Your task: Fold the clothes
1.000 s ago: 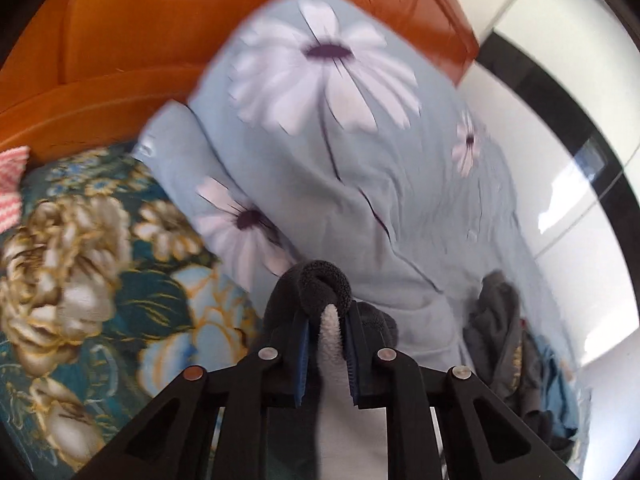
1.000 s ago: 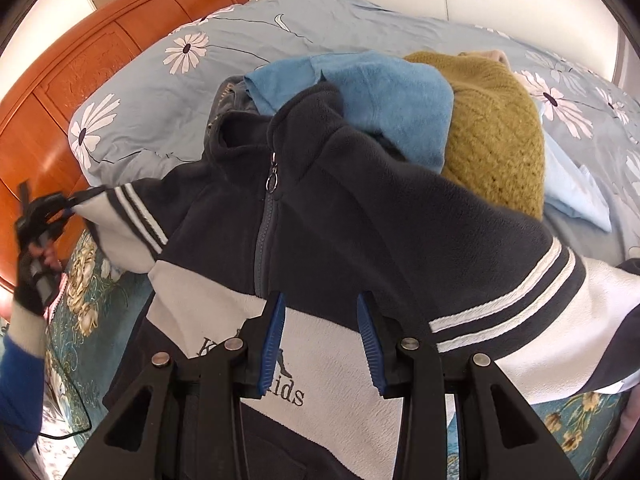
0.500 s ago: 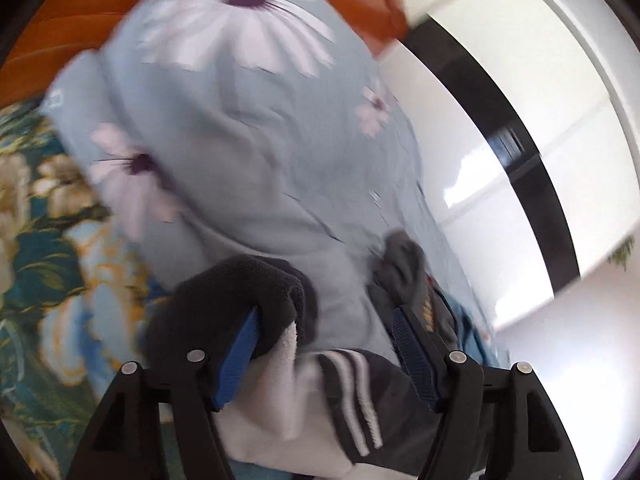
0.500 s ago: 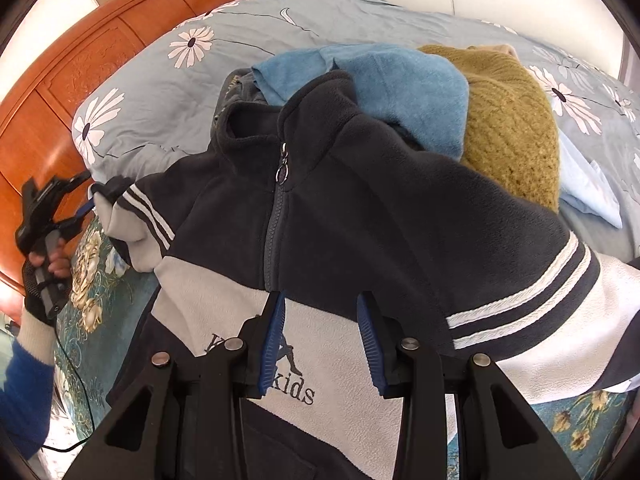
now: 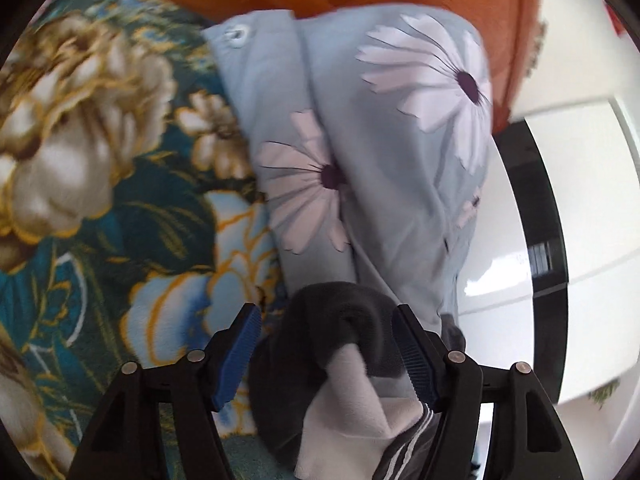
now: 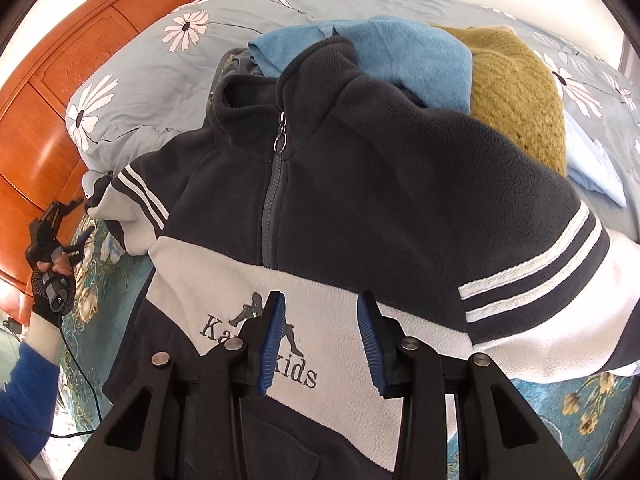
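A dark charcoal fleece jacket (image 6: 360,168) lies spread front-up across a bed, its zip (image 6: 272,204) closed to a stand-up collar with two metal ring pulls at the throat. A broad off-white band crosses the chest, embroidered with dark lettering and a small figure, and each sleeve carries twin white stripes above a pale panel. The nap is soft and matte.

Behind the collar sits a heap of other clothes: a blue fleece garment (image 6: 404,56), an olive chunky-knit sweater (image 6: 516,84) and a folded pale blue piece (image 6: 592,172) at its right. All rest on a grey-blue duvet (image 6: 160,80) printed with white daisies, smooth cotton with fine creases. A teal bedspread (image 5: 100,200) with large cream and gold blooms covers the mattress edge, and a glossy orange-brown wooden headboard (image 6: 52,92) rises at the left.

The left tongs (image 5: 326,344) stand wide apart around the jacket's left cuff (image 5: 340,328), a rounded bunch of dark fleece with white lining folded below it; the ribbed blue pads sit either side, and the cuff lies loose between them, not pinched. From the right wrist view, a gloved hand (image 6: 52,280) with a blue sleeve holds that tool just beside the sleeve end.

The right tongs (image 6: 322,340) hover partly open over the white chest band, gripping nothing.
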Available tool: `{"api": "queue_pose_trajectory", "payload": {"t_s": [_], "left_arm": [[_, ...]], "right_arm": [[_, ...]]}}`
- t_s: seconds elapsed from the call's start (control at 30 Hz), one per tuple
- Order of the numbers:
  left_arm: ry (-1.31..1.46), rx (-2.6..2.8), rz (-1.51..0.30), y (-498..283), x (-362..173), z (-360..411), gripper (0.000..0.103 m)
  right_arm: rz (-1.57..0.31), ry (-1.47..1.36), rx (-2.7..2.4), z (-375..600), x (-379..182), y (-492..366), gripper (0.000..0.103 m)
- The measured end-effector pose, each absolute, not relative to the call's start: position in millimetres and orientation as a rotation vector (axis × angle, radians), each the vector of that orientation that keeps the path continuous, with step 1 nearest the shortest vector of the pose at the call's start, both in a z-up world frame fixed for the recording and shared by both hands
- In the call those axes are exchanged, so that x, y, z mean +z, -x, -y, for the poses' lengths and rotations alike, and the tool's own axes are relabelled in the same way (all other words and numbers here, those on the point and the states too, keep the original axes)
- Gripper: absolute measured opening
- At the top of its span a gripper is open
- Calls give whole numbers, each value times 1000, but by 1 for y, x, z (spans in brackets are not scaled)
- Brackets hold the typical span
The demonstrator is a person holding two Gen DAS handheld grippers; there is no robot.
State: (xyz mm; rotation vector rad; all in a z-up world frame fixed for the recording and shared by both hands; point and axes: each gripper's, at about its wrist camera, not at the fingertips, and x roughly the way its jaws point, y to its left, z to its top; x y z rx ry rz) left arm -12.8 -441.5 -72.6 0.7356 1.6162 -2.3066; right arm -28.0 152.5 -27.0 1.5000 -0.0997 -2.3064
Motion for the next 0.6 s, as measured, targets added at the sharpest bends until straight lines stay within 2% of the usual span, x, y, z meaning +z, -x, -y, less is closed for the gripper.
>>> {"api": "queue_pose_trajectory", "payload": {"t_s": [0.23,0.43,0.6], "left_arm": [[-947,-2405,-1280,52,-53,422,71],[-1057,-2561,-812,83,-20,397,72],[-1242,-2675,-294,106,-9,356,73]], "right_arm": [[104,-1510,-2291,-148,-30,26,39],[93,-1520,-2293,-151,-29,26,39],[100,-1538,-2287,-154,-34,27,39]]}}
